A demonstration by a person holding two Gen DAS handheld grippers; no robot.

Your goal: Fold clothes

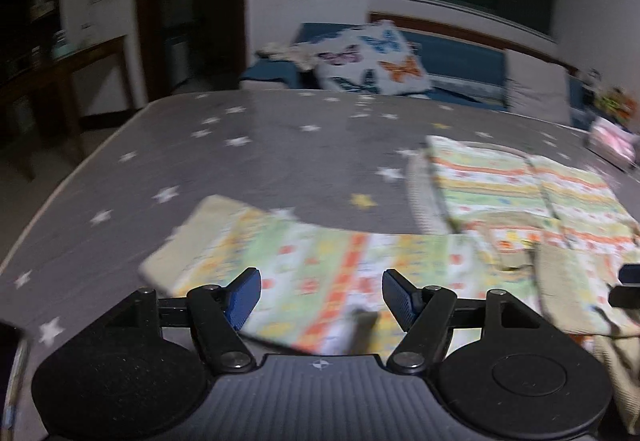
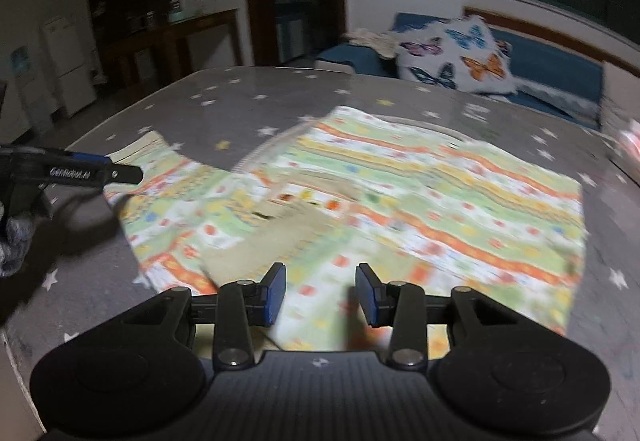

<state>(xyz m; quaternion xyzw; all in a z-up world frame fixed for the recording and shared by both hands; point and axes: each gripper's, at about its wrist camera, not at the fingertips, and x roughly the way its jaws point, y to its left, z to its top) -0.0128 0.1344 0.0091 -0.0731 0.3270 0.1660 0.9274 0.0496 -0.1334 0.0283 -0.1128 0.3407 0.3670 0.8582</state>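
A small garment (image 1: pixel 400 241) with green, yellow and orange stripes lies spread on the grey star-print tablecloth (image 1: pixel 260 145). One sleeve (image 1: pixel 224 241) stretches to the left. My left gripper (image 1: pixel 321 295) is open and empty just above the sleeve's near part. In the right wrist view the garment's body (image 2: pixel 420 197) fills the middle. My right gripper (image 2: pixel 321 291) is open and empty above its near edge. The left gripper also shows in the right wrist view (image 2: pixel 112 171), at the far left over the sleeve's end (image 2: pixel 148 153).
A blue sofa (image 1: pixel 460 61) with a butterfly cushion (image 1: pixel 372 59) stands behind the table. A pink object (image 1: pixel 612 141) lies at the table's far right. A dark wooden table (image 2: pixel 192 37) and shelves stand at the back left.
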